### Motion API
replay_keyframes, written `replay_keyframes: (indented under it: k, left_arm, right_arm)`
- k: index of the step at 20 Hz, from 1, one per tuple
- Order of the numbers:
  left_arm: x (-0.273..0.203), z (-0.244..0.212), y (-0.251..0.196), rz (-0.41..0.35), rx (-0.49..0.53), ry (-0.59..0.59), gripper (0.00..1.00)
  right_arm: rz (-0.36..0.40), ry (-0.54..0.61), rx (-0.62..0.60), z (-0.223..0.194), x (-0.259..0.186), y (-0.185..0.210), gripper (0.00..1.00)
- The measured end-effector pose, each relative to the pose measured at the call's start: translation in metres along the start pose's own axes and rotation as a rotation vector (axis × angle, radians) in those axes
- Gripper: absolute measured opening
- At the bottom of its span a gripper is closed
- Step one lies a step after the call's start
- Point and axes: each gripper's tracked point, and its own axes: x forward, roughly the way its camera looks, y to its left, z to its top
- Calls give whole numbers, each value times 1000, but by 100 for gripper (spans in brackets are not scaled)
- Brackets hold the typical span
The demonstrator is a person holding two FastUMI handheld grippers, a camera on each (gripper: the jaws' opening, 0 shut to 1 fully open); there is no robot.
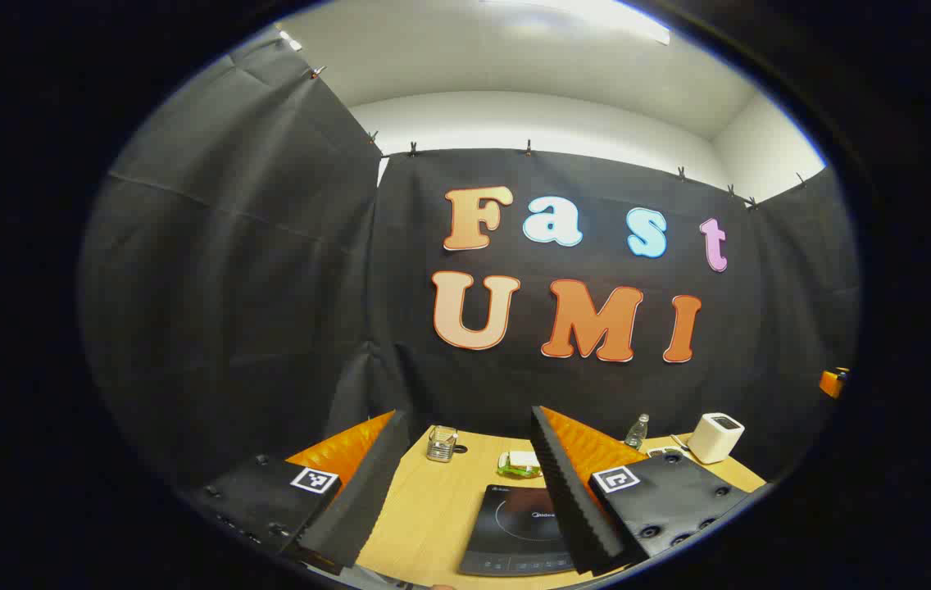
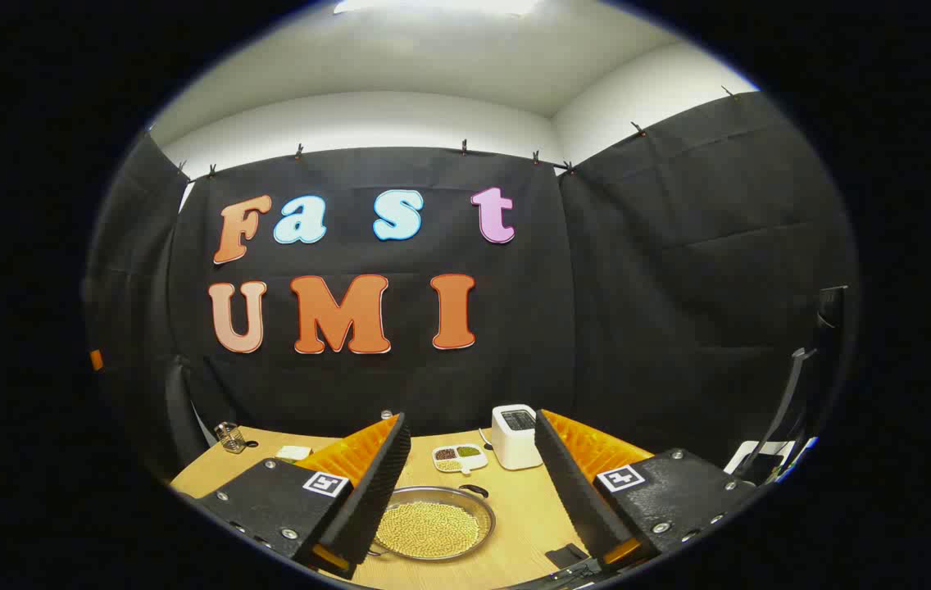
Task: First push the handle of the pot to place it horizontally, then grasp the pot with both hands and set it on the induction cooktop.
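Note:
A shallow steel pot (image 2: 433,524) filled with pale yellow beans sits on the wooden table (image 2: 515,508), low in the right gripper view. A small dark handle (image 2: 474,490) shows at its far right rim. My right gripper (image 2: 472,416) hovers above and in front of the pot, open, with nothing between its fingers; its left finger covers the pot's left edge. The black induction cooktop (image 1: 515,524) lies flat on the table (image 1: 424,508) in the left gripper view. My left gripper (image 1: 469,414) hangs above it, open and empty, its right finger overlapping the cooktop's right side.
At the back of the table stand a white appliance (image 2: 515,434), a divided dish of beans (image 2: 459,457), a glass jar (image 1: 441,444), a green dish (image 1: 519,465) and a small bottle (image 1: 637,432). A dark chair (image 2: 801,410) stands at the right.

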Motion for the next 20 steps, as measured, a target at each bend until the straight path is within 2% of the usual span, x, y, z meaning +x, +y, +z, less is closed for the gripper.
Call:
replay_keyframes:
  k: [8, 12, 20]
  left_arm:
    - [0, 5, 11, 11, 22, -6, 97]
    - [-1, 6, 5, -7, 4, -4, 97]
    - [4, 11, 4, -9, 50, -17, 97]
  right_arm:
    - [-3, 8, -22, -2, -2, 0, 94]
    - [-15, -3, -35, 1, -2, -3, 94]
    - [-20, 4, -31, 3, -2, -7, 94]
